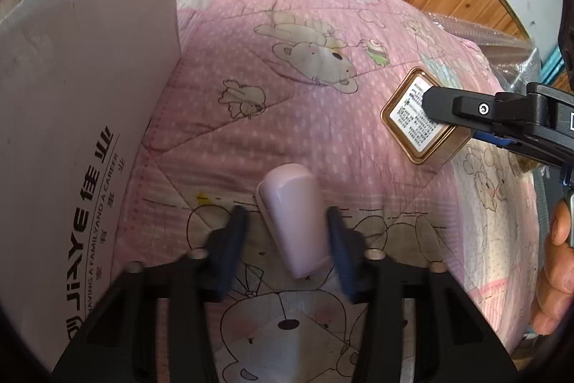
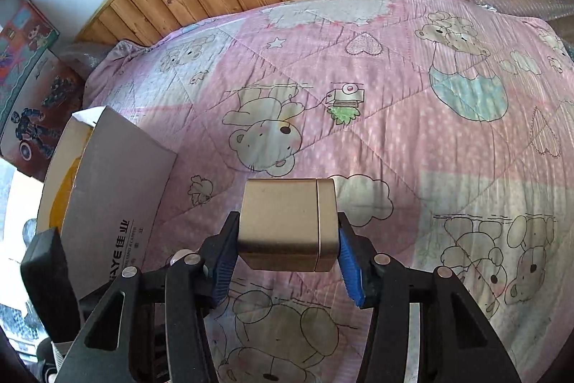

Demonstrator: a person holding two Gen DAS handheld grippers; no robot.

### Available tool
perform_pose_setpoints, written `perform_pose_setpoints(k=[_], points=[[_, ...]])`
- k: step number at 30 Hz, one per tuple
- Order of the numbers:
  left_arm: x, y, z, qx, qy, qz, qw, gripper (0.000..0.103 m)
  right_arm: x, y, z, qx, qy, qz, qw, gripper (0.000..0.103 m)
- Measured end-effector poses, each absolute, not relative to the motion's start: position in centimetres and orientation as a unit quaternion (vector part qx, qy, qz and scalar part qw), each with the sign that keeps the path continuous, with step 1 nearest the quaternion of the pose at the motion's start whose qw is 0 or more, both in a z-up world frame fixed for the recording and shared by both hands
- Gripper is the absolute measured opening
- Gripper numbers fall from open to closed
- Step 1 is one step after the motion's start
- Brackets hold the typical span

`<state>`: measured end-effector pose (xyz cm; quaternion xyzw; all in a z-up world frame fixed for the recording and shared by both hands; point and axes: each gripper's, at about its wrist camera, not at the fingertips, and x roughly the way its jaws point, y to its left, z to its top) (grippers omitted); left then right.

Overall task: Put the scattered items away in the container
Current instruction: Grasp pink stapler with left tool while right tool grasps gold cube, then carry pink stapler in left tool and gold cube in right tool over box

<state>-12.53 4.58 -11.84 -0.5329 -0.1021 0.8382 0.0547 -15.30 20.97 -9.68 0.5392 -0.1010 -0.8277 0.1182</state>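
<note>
Cardboard box [image 2: 118,189] perhaps holding something yellow, left tongs [image 1: 287,232] clamping lilac bottle [image 1: 296,221], right tongs [image 2: 287,250] clamping gold tin [image 2: 287,221].

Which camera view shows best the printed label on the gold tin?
The left wrist view: there the gold tin turns its labelled face to the camera, with one end of it hidden behind the right gripper. The right wrist view shows only the tin's plain gold sides, no label.
</note>
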Motion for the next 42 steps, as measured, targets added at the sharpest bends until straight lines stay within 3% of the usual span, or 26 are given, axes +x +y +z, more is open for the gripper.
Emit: perform_pose_setpoints(k=[27,42], points=[[-7.6,3.4,-0.7,-0.439,-0.120,0.878,0.148,0.025,-12.4,18.2,-2.3,0.468,-0.076,-0.868,0.148,0.052],[-4.2,-0.9,3.9,-0.401,-0.141,0.895,0.132,0.025,-9.1,14.1,1.9,0.423,-0.078,-0.886,0.174,0.052]])
